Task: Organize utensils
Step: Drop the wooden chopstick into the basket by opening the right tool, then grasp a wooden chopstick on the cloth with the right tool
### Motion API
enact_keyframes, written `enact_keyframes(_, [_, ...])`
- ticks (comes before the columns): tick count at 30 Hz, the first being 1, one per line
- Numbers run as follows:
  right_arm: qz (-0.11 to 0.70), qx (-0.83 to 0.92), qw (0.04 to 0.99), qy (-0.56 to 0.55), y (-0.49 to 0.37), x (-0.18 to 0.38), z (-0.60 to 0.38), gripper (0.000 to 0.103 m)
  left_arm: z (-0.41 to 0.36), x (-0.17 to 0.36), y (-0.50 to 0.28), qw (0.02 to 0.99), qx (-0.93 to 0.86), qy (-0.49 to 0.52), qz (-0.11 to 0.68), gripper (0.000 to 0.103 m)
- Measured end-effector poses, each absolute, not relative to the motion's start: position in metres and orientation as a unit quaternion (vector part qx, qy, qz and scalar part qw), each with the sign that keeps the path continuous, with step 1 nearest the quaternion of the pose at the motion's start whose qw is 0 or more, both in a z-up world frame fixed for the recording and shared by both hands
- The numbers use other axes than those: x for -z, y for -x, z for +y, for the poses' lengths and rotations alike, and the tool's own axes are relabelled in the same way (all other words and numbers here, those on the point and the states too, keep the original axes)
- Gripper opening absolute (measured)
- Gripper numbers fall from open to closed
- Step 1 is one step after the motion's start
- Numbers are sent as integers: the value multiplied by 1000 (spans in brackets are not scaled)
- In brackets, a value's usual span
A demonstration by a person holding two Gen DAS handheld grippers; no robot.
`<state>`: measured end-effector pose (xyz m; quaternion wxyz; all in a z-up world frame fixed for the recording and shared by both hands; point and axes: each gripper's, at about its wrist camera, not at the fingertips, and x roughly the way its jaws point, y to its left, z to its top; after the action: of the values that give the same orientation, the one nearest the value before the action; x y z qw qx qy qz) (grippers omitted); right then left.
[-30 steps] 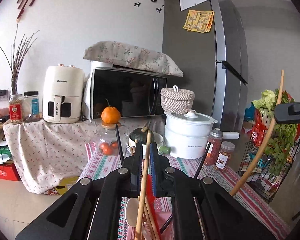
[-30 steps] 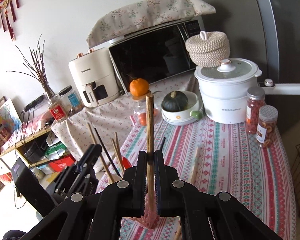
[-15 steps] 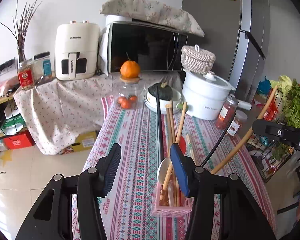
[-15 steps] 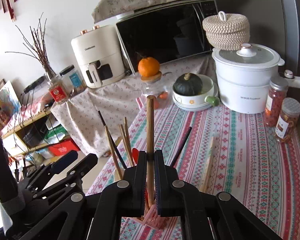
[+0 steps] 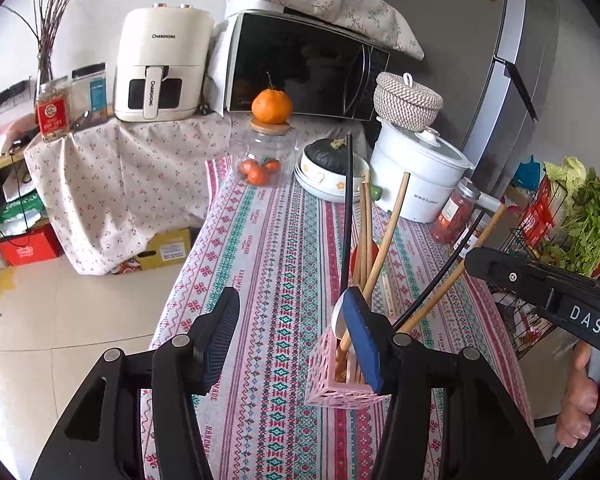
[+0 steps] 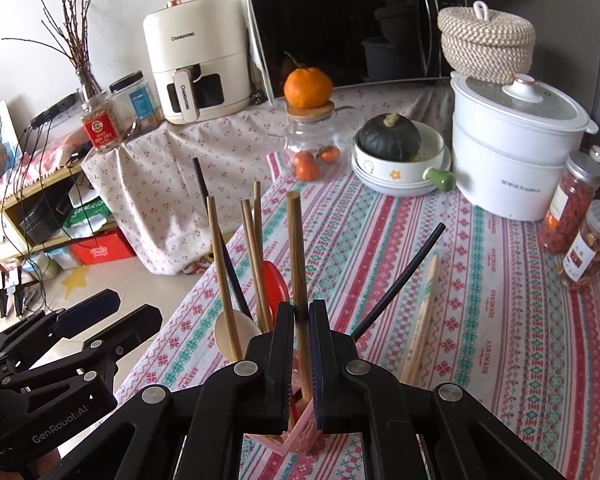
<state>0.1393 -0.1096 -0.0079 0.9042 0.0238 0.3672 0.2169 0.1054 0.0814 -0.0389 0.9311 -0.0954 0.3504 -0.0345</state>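
Observation:
A pink lattice utensil holder (image 5: 342, 376) stands on the striped tablecloth, filled with several wooden chopsticks, black chopsticks, a white spoon and a red spoon. My left gripper (image 5: 290, 328) is open and empty, just in front of the holder's left side. My right gripper (image 6: 300, 316) is shut on a wooden chopstick (image 6: 296, 240) whose lower end is down in the holder (image 6: 300, 440). From the left wrist view that chopstick (image 5: 456, 268) leans right out of the holder towards the right gripper's body (image 5: 540, 292). A chopstick pair (image 6: 420, 316) lies on the cloth to the right.
At the table's far end stand a glass jar (image 5: 265, 156) with an orange on top, a bowl with a dark squash (image 5: 332, 164), a white pot (image 5: 418, 176) and two spice jars (image 6: 572, 208). An air fryer (image 5: 160, 64) and microwave (image 5: 304, 68) stand behind.
My left gripper opened, let go of a wooden chopstick now standing in the holder, and drew back. My right gripper lowered its chopstick into the holder.

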Motion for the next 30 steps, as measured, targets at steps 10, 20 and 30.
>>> enact_keyframes(10, [342, -207, 913, -76, -134, -23, -150, 42, 77, 39, -104, 915, 61, 106, 384, 72])
enact_keyframes(20, [471, -84, 869, -125, -197, 62, -213, 44, 76, 44, -104, 904, 80, 95, 409, 75])
enact_keyframes(30, [612, -128, 774, -105, -219, 163, -178, 20, 67, 53, -100, 892, 102, 80, 433, 75])
